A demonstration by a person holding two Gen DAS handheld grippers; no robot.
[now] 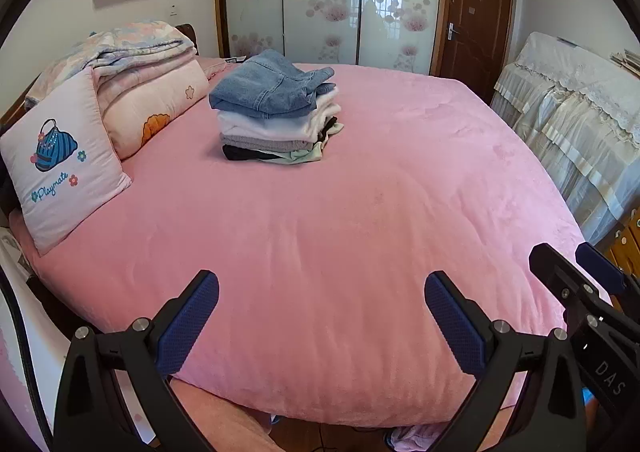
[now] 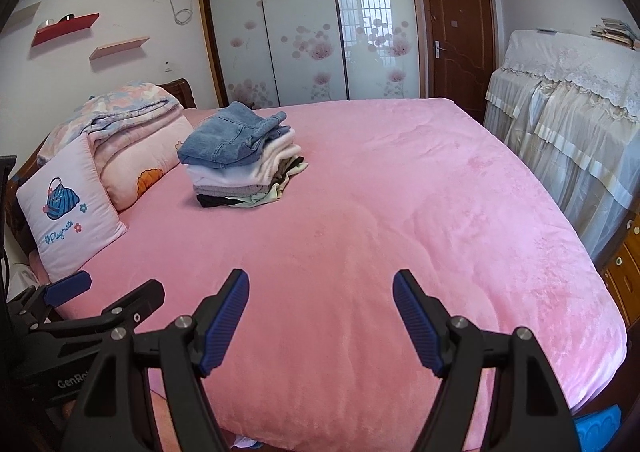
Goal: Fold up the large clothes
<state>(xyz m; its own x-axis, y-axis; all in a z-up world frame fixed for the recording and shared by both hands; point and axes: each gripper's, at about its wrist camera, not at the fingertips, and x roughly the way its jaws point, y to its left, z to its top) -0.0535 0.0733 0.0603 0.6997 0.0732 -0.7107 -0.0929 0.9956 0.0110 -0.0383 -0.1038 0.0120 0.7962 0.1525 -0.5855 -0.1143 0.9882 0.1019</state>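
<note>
A stack of folded clothes [image 1: 276,111] sits on the pink bed [image 1: 360,211] toward the far left; folded blue jeans [image 1: 268,85] lie on top, white, grey and dark pieces under them. The stack also shows in the right wrist view [image 2: 244,163]. My left gripper [image 1: 322,292] is open and empty above the bed's near edge. My right gripper [image 2: 322,288] is open and empty, also above the near edge. The right gripper shows at the right edge of the left wrist view [image 1: 576,272]; the left gripper shows at lower left in the right wrist view [image 2: 100,292].
A pillow with a bag print [image 1: 60,167] and folded quilts [image 1: 140,83] lie at the bed's left end. A lace-covered cabinet [image 2: 568,123] stands to the right. Sliding wardrobe doors [image 2: 304,27] and a brown door [image 2: 456,35] are behind the bed.
</note>
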